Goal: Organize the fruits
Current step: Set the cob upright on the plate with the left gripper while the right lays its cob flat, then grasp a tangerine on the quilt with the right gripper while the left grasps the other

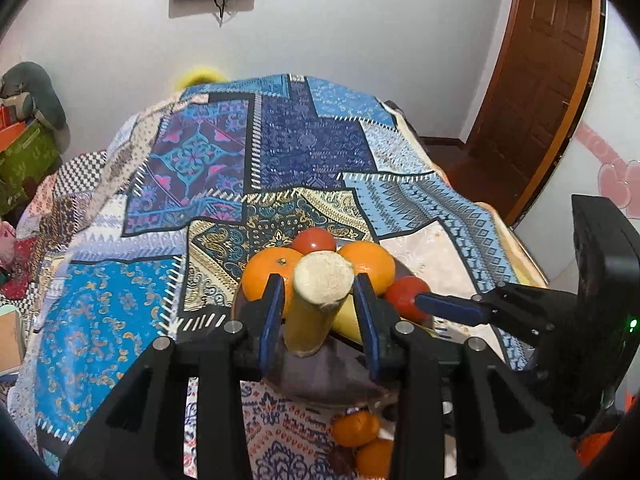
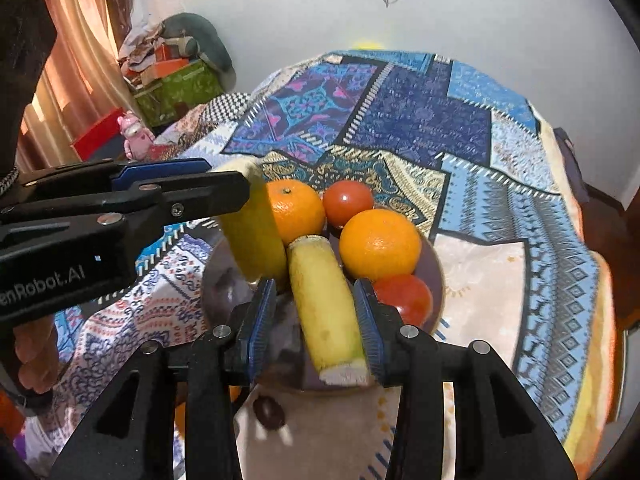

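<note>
A dark plate (image 2: pixel 436 276) on the patterned cloth holds two oranges (image 2: pixel 380 244), two tomatoes (image 2: pixel 348 202) and a yellow banana piece (image 2: pixel 326 304). My left gripper (image 1: pixel 322 312) is shut on a second banana piece (image 1: pixel 316 304), held upright over the plate's near left side; it also shows in the right wrist view (image 2: pixel 256 236). My right gripper (image 2: pixel 316 320) is open around the lying banana piece, with gaps on both sides. The plate also shows in the left wrist view (image 1: pixel 320 376).
Two small oranges (image 1: pixel 360 436) and a dark fruit (image 2: pixel 269 412) lie on the cloth in front of the plate. The table (image 1: pixel 280 152) stretches back to the wall. A wooden door (image 1: pixel 540 80) is right; boxes and clutter (image 2: pixel 172 76) stand left.
</note>
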### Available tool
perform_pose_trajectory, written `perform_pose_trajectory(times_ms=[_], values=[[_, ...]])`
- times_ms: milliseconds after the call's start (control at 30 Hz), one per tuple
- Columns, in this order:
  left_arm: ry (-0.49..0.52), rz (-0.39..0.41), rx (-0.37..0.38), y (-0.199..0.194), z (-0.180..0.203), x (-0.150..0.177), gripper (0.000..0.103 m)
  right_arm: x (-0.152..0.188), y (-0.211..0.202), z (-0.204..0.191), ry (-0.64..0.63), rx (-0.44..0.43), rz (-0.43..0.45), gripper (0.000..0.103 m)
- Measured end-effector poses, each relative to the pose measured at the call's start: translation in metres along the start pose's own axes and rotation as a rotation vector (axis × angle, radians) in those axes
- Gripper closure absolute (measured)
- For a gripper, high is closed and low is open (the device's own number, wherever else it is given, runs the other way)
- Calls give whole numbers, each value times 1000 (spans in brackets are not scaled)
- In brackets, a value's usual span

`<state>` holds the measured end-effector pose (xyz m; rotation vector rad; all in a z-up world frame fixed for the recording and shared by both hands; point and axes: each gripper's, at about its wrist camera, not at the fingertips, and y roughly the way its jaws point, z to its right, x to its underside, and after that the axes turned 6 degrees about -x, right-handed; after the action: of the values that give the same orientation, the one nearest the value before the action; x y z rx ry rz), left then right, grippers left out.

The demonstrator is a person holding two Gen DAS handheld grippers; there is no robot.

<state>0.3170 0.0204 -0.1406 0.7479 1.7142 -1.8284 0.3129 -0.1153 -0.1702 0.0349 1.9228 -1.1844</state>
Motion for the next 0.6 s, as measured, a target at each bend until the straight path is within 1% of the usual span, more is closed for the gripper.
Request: perform_pose_trajectory(times_ms=[100,167,233,300,367,600], values=[[4,16,4,-19,0,3,66,3,-15,-2,-6,0,20,63],[-3,16,11,-30,-2,6,65,8,-25,-5,-12,3,31,59],[-8,9,13,-39,-5,12,64,13,-34,-7,-14,1,38,58],[-14,-2,15,-47,-9,20,62,19,-41,-10,-11,-2,43,56],[-20,-17,17,-54,-13,30,59,27,-47,-12,-2,-6,46,53],[-27,-89,22,-66,-21,73,54,54,-51,-25,39,-38,26,51]])
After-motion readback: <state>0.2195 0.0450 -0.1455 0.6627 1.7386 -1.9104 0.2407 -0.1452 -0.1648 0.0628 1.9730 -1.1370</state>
